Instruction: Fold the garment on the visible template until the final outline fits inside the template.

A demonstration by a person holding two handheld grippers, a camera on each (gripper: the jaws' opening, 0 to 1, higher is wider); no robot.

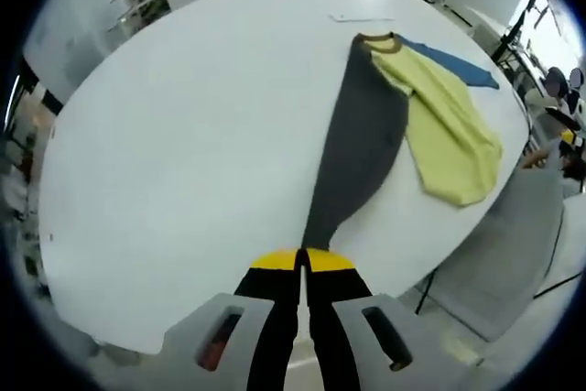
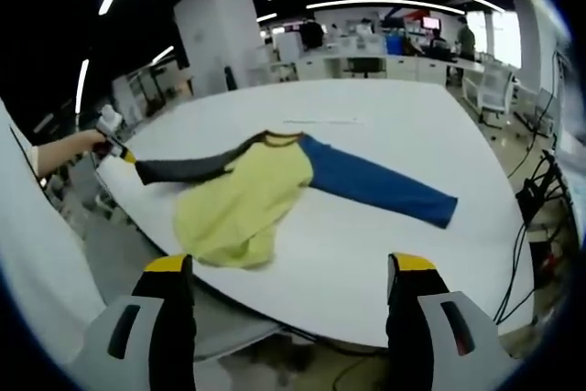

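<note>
- Office desks and ceiling strip lights ring a big round white surface (image 2: pixel 385 162), and the garment (image 2: pixel 247 194) lies on it ahead of your right gripper (image 2: pixel 291 281), toward its left jaw.
- Your left gripper (image 1: pixel 302 261) has its jaws pinched tight on the end of the grey sleeve (image 1: pixel 357 148), stretched straight ahead.
- Right jaws gape wide, holding nothing.
- I'd keep that sleeve taut and low while folding it across the yellow body (image 1: pixel 449 125); I can't make out the template outline.
</note>
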